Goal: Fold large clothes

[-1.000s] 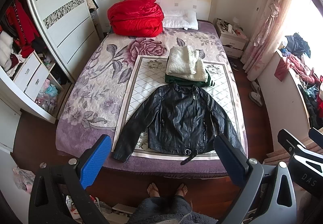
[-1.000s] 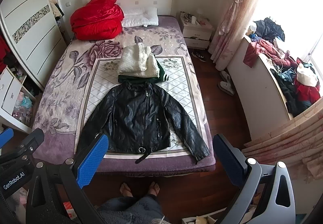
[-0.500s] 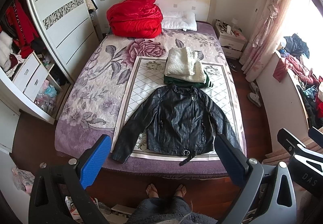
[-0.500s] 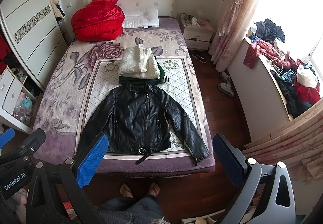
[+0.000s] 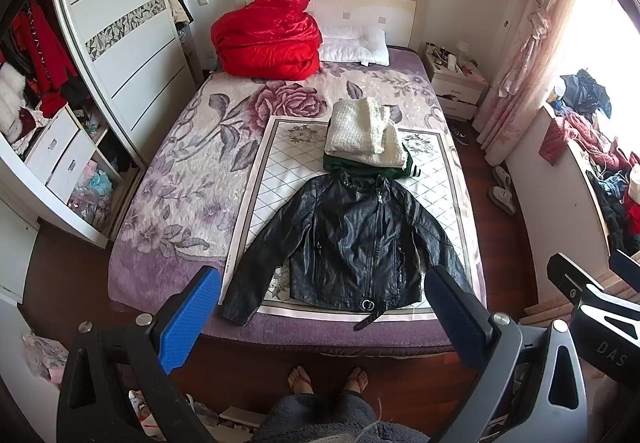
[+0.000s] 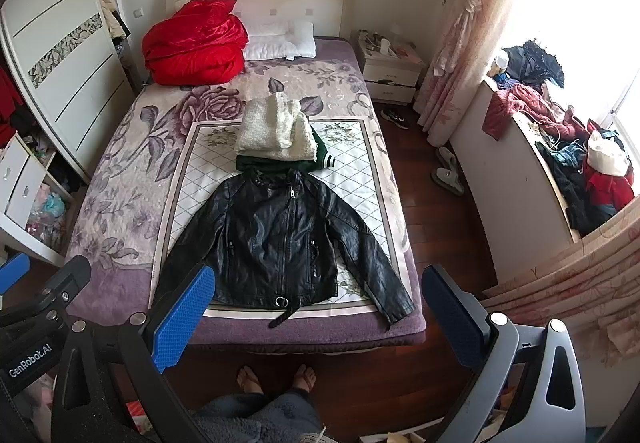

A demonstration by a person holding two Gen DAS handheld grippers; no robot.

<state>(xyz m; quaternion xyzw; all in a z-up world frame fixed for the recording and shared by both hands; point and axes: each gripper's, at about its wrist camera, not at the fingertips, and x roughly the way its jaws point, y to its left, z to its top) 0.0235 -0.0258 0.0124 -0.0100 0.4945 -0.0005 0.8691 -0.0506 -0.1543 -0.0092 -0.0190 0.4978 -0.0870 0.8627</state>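
At the foot of the bed (image 5: 168, 267), the black jacket (image 5: 352, 239) lies front up on the cream quilted mat (image 5: 280, 171), zipped, with its collar toward the headboard and its hem near the bed's foot edge. This layout looks deliberate: the body is flat and both sleeves angle outward and down, so each can be folded across the front without untangling anything. The folded stack (image 5: 366, 139), a cream knit on top of a green garment, touches the jacket's collar on the headboard side; I judge it to be finished work, parked within reach but clear of the folding area. The red bundle (image 5: 266, 37) and a white pillow (image 5: 354, 49) sit at the headboard end, well apart from the jacket.

The left gripper (image 5: 320, 323) and the right gripper (image 6: 316, 319) both hover above the floor just off the bed's foot edge, jaws spread wide and holding nothing. Held high and back like this, they frame the whole garment, probably to choose a first grasp. The person's 2 bare feet (image 6: 276, 379) stand on the wooden floor close to the foot edge.

The jacket is glossy, leather-like and creased, with 2 front pockets, a centre zip and a buckled strap trailing off the hem toward the foot edge. It looks stiff and slippery, so folds may spring back.
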